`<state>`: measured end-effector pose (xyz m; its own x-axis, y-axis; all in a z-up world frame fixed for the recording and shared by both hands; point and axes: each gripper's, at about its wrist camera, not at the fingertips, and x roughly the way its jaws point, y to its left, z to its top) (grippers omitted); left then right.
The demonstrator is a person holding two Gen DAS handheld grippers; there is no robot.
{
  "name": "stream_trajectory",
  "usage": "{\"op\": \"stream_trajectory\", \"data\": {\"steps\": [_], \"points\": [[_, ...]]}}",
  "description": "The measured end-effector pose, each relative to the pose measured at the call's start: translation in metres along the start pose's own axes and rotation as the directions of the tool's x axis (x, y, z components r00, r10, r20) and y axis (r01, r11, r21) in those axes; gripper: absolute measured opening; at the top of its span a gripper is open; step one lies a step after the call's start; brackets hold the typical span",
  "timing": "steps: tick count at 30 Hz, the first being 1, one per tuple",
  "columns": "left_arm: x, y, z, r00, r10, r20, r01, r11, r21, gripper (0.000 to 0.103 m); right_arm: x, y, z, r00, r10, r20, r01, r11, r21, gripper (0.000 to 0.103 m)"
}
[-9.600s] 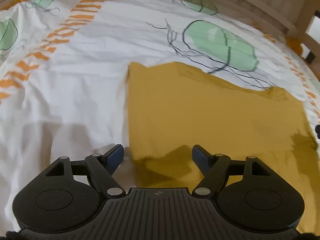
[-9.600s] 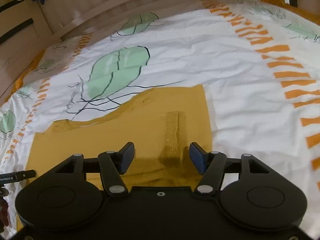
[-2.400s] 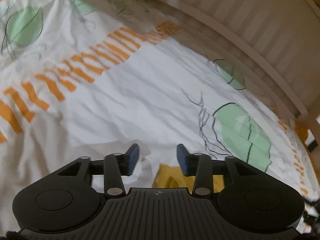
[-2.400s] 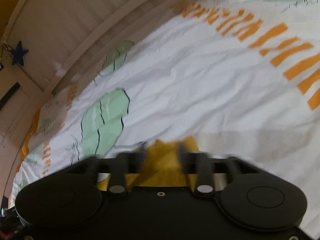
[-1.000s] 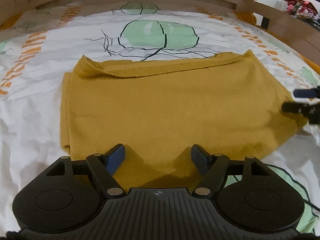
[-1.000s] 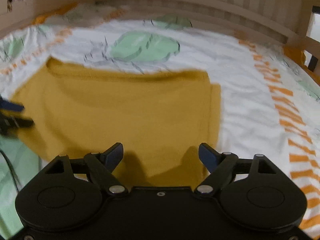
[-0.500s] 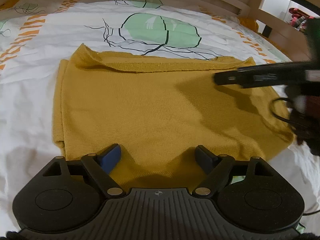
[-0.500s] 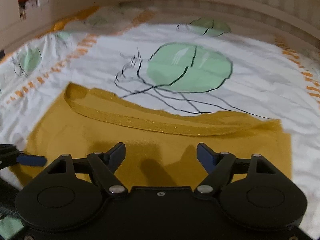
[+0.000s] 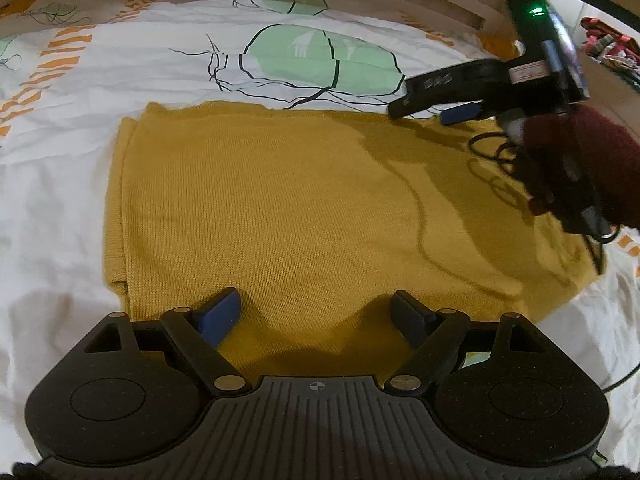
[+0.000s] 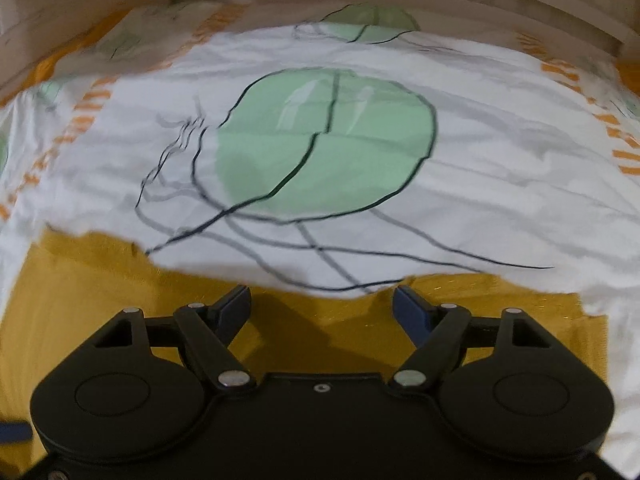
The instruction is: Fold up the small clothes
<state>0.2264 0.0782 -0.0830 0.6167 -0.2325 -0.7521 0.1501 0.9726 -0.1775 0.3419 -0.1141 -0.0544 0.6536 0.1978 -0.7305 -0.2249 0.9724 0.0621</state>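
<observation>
Bed (image 9: 60, 184) fills both views: white cover with green leaf prints, black line drawing and orange dashes, pale slatted frame along the top edge.

Mustard knit garment (image 9: 304, 208) lies flat on the cover, folded to a rough rectangle, centre of the left wrist view. Left edge shows doubled layers; far edge runs just below the big green leaf (image 9: 320, 60). In the right wrist view the same garment (image 10: 100, 300) fills the lower left and bottom, its wavy far edge crossing mid-frame under the leaf print.

Left gripper (image 9: 318, 312): bottom centre of its view, jaws wide and just been opening, tips over the garment's near edge, cloth below the gap, nothing pinched.

Right gripper (image 10: 322, 304): bottom centre of its own view, jaws wide after closing slightly, tips over the garment's far edge, not clamping it. View is motion-blurred. From the left wrist view it (image 9: 440, 114) sits upper right, above the far right corner of the garment, held by a hand in a dark red sleeve (image 9: 592, 160), black cable (image 9: 492, 152) looping below it. Green light lit on its body.
</observation>
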Motion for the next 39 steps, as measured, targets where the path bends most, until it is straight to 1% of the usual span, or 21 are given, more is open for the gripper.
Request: {"op": "stream_trajectory", "data": {"steps": [3,6,10,15,17,20,22,25,28,33,36,39], "points": [[0.001,-0.002,0.000,1.000,0.008,0.001,-0.008,1.000,0.008,0.083,-0.021,-0.010,-0.006,0.999,0.032,0.029,-0.033,0.999,0.033,0.079],[0.002,-0.006,0.000,1.000,0.021,-0.001,-0.021,1.000,0.020,0.083,-0.045,-0.014,-0.023,0.998,0.051,0.035,-0.051,0.999,0.009,0.079],[0.002,-0.009,0.003,0.999,0.034,-0.009,-0.034,0.999,0.027,0.082,-0.075,-0.011,-0.053,0.997,0.066,0.028,-0.064,0.996,-0.054,0.080],[-0.010,-0.012,0.010,1.000,0.029,0.003,-0.029,1.000,-0.011,0.082,-0.110,0.006,-0.096,0.995,0.092,0.037,-0.087,0.987,-0.134,0.080],[-0.014,-0.019,0.010,1.000,0.030,0.009,-0.030,1.000,0.000,0.082,-0.118,0.014,-0.111,0.995,0.091,0.038,-0.083,0.980,-0.178,0.080],[-0.012,-0.032,0.012,0.999,0.034,-0.007,-0.033,0.999,0.031,0.082,-0.117,0.025,-0.130,0.998,0.058,0.004,-0.055,0.969,-0.241,0.080],[-0.011,-0.041,0.011,0.999,0.033,-0.011,-0.032,0.999,0.035,0.082,-0.117,0.028,-0.141,0.999,0.044,0.007,-0.041,0.967,-0.251,0.080],[-0.009,-0.051,0.013,0.999,0.034,-0.012,-0.033,0.999,0.034,0.082,-0.121,0.026,-0.146,0.999,0.040,0.024,-0.033,0.973,-0.229,0.080],[-0.004,-0.060,0.015,0.998,0.056,-0.026,-0.055,0.998,0.042,0.082,-0.122,0.024,-0.148,0.999,0.040,0.031,-0.032,0.978,-0.208,0.081],[0.010,-0.067,0.009,0.990,0.111,-0.091,-0.106,0.993,0.054,0.083,-0.120,0.024,-0.154,0.998,0.039,0.050,-0.029,0.981,-0.191,0.083],[0.013,-0.072,0.004,0.987,0.140,-0.081,-0.133,0.988,0.085,0.084,-0.120,0.023,-0.157,0.997,0.042,0.061,-0.031,0.982,-0.184,0.084],[0.015,-0.075,0.003,0.984,0.157,-0.081,-0.150,0.984,0.094,0.086,-0.121,0.022,-0.159,0.996,0.046,0.072,-0.033,0.983,-0.182,0.085]]}}
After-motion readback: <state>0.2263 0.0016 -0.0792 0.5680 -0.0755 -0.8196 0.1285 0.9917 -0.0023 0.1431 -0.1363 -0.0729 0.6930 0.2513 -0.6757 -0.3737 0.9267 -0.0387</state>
